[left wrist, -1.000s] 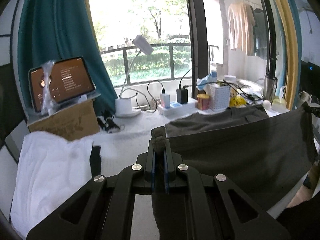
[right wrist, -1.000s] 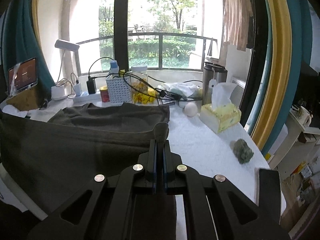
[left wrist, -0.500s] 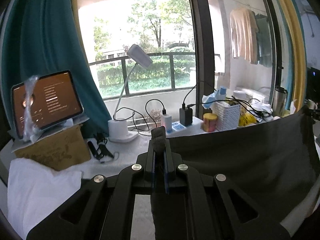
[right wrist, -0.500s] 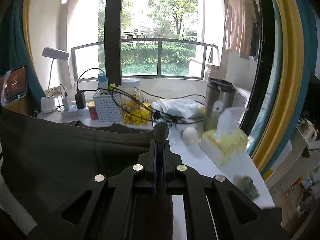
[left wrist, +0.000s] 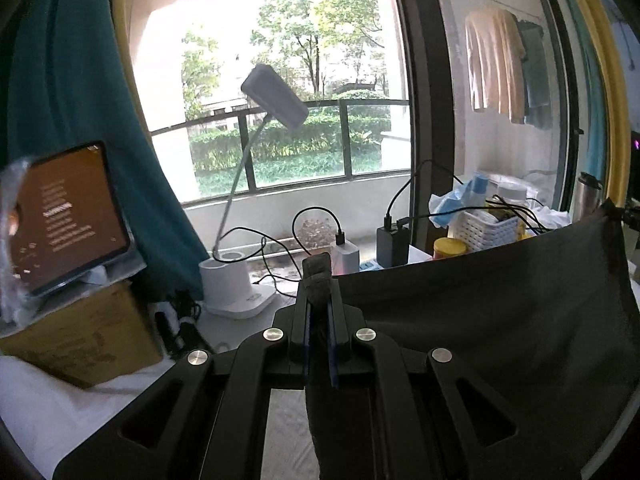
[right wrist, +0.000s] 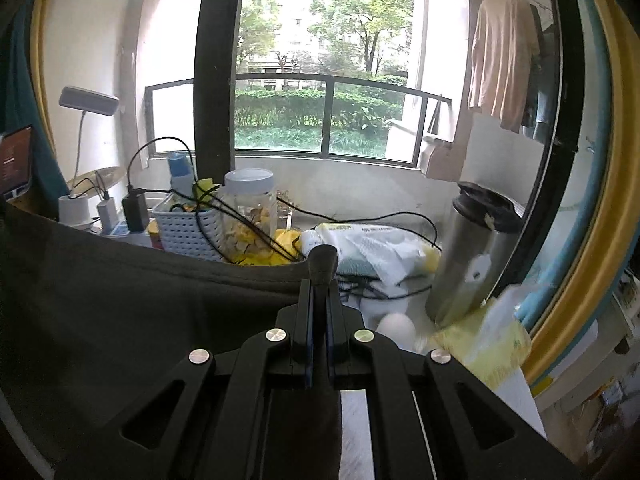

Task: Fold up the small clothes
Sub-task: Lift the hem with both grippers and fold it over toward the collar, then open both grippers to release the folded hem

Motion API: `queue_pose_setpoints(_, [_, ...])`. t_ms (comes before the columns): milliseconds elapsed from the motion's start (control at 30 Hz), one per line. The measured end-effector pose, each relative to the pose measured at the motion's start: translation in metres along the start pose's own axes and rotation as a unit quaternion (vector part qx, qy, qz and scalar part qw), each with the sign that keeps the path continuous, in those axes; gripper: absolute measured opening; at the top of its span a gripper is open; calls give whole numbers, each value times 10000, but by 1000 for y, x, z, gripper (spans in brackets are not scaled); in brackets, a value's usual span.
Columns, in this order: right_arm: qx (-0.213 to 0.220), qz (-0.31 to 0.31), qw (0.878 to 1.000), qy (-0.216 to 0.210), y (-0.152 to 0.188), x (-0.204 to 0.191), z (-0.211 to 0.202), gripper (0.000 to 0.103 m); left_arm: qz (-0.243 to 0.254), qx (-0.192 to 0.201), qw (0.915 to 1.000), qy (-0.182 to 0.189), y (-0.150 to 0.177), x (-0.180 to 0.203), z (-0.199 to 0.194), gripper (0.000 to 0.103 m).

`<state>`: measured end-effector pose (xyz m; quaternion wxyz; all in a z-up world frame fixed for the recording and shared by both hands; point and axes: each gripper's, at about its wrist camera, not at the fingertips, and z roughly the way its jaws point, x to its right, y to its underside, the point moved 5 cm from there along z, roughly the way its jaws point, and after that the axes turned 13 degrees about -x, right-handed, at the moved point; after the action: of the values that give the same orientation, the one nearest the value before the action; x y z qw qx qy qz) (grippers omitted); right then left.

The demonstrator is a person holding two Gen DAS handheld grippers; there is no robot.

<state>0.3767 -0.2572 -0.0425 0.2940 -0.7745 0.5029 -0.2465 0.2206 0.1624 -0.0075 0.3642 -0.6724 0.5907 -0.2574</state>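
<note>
Two hand-held grippers: left hand-held gripper (left wrist: 318, 312) and right hand-held gripper (right wrist: 319, 308), each pinching one top corner of one dark grey garment (left wrist: 500, 320). The garment hangs stretched between them above the worktop (left wrist: 248, 320). Behind: one desk lamp (left wrist: 240, 280), one tablet (left wrist: 60, 216), one white basket (right wrist: 188, 228), one steel flask (right wrist: 472, 248).

Daylight floods in through the window (left wrist: 280, 120), blowing out the upper centre of both views. Foreground objects sit backlit and dim. Fisheye bending curves the frame edges; the tablet (left wrist: 64, 216) at left is motion-blurred.
</note>
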Motion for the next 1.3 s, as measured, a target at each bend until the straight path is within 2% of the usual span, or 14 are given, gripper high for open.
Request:
queue_pose_setpoints(333, [-243,-246,9979,552,-17,-6,55,4,-234,-291,9993,74,-6,-5,82,8])
queue_pose_setpoints(367, [-308,-262,9971,639,-15,-7,62,4,-219,-338,9992,20,-5,-4,90,12])
queue_pose_setpoints(433, [-415,-288,9961,717,-13,-6,70,5,-198,-479,9986,-96,-3,-4,101,30])
queue_pose_setpoints(467, [-497,-354,9956,712,-11,-6,74,5,-195,-515,9984,-147,-2,-5,102,49])
queue_pose_setpoints(500, [-526,-376,9954,707,-10,-6,75,7,-173,-481,9985,-210,-3,-6,100,62])
queue_pose_setpoints(533, [-515,-364,9952,751,-8,-4,74,9,-149,-452,9985,-252,-3,-7,97,63])
queue_pose_setpoints(567, [-472,-352,9949,817,-9,-3,72,18,-126,-461,9984,-287,-2,-9,93,63])
queue_pose_setpoints(600, [-437,-346,9949,841,-8,-2,69,31,-136,-495,9982,-306,0,-12,91,63])
queue_pose_setpoints(667, [-375,-295,9955,819,-8,0,59,46,-176,-570,9977,-327,6,-16,82,63])
queue_pose_setpoints(833, [-389,-202,9958,805,2,-1,36,46,-449,-885,9948,-244,35,-25,58,63])
queue_pose_setpoints(967, [-547,-65,9954,788,25,-1,19,46,-652,-1190,9907,-50,69,-24,37,63])
queue_pose_setpoints(1133, [-806,157,9939,730,65,3,-4,46,-938,-1467,9846,135,113,-23,11,63])
queue_pose_setpoints(1200, [-940,332,9932,601,84,7,-14,46,-1021,-1556,9824,148,128,-23,4,63])
queue_pose_setpoints(1300, [-1156,567,9910,379,116,10,-28,46,-1309,-1740,9751,410,147,-26,-2,63])
